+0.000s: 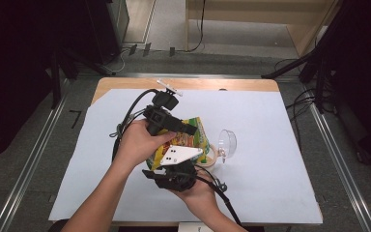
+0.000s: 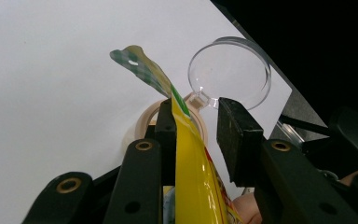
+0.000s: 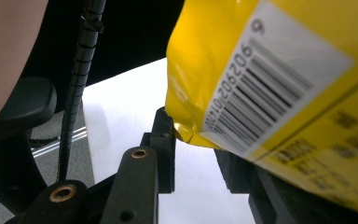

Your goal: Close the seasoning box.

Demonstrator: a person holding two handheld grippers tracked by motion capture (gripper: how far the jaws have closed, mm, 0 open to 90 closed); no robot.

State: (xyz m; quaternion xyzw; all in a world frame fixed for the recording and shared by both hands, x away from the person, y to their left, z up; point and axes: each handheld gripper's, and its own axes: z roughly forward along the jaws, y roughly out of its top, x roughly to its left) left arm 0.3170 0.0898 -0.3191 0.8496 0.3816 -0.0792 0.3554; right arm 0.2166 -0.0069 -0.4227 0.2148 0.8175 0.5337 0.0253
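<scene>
Both grippers are working a yellow snack bag [image 1: 186, 140] at frame centre. The left gripper [image 2: 196, 122] is standing with narrow jaws astride its seal, one pad clear; the right gripper [image 3: 200, 142] is showing the same gap at a bag corner, grip uncertain. The bag is looking light, crinkly and slippery; the flat seal is offering the best hold.

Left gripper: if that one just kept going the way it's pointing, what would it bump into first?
Probably the tan ring lying on the white sheet, just past the left gripper, with the clear lid right behind it. The yellow bag already sits between its fingers. Depth is hard to judge.
</scene>
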